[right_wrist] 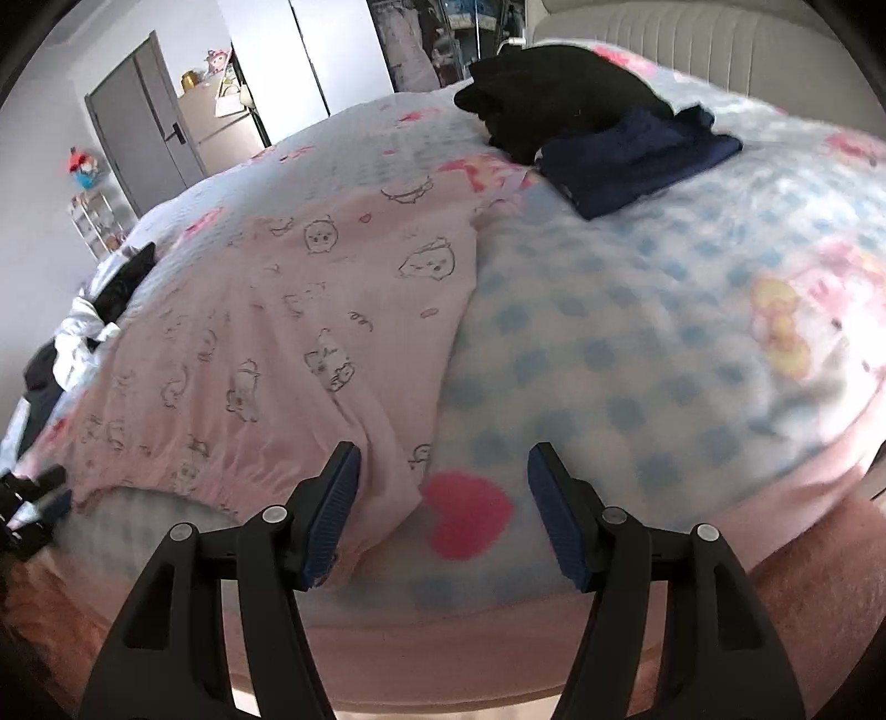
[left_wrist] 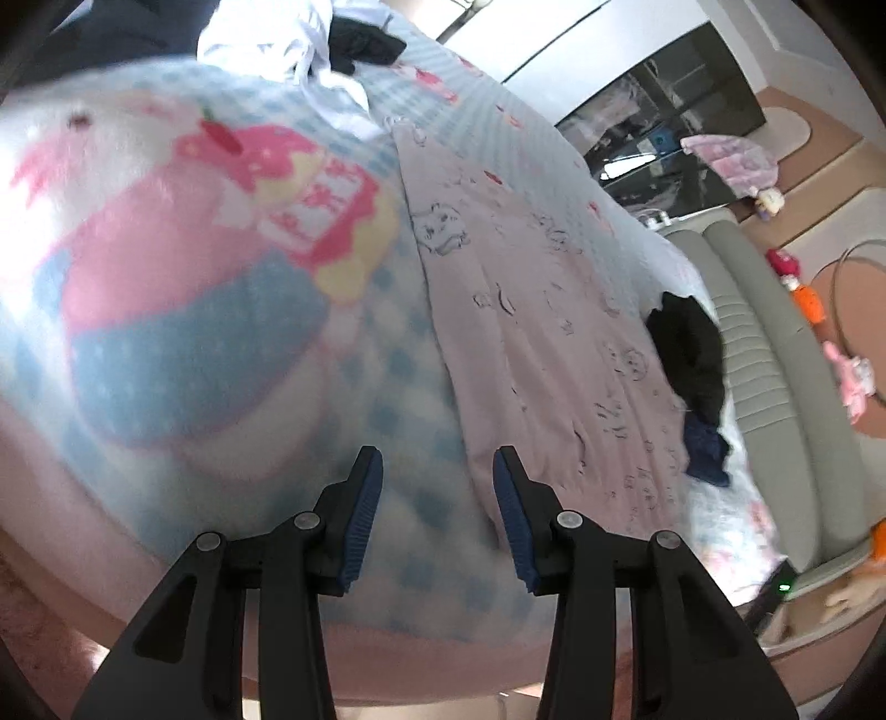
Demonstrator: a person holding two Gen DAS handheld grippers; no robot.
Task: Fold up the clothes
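Observation:
A pale pink garment (left_wrist: 531,310) printed with small animal outlines lies flat on the blue-checked blanket (left_wrist: 387,343). In the right wrist view the same pink garment (right_wrist: 266,343) spreads left of centre, its near corner by the left fingertip. My left gripper (left_wrist: 437,476) hovers open over the blanket just left of the garment's near edge, holding nothing. My right gripper (right_wrist: 443,476) is open too, above a red heart print (right_wrist: 468,518), with the garment's corner just inside its left finger. A folded black garment (right_wrist: 554,105) and a dark blue one (right_wrist: 637,158) sit near the headboard.
A heap of white and black clothes (left_wrist: 310,50) lies at one end of the bed, seen as a white and black heap (right_wrist: 88,321) at the left edge in the right wrist view. A padded grey headboard (left_wrist: 775,354) borders the bed. A grey door (right_wrist: 138,138) and shelves stand beyond.

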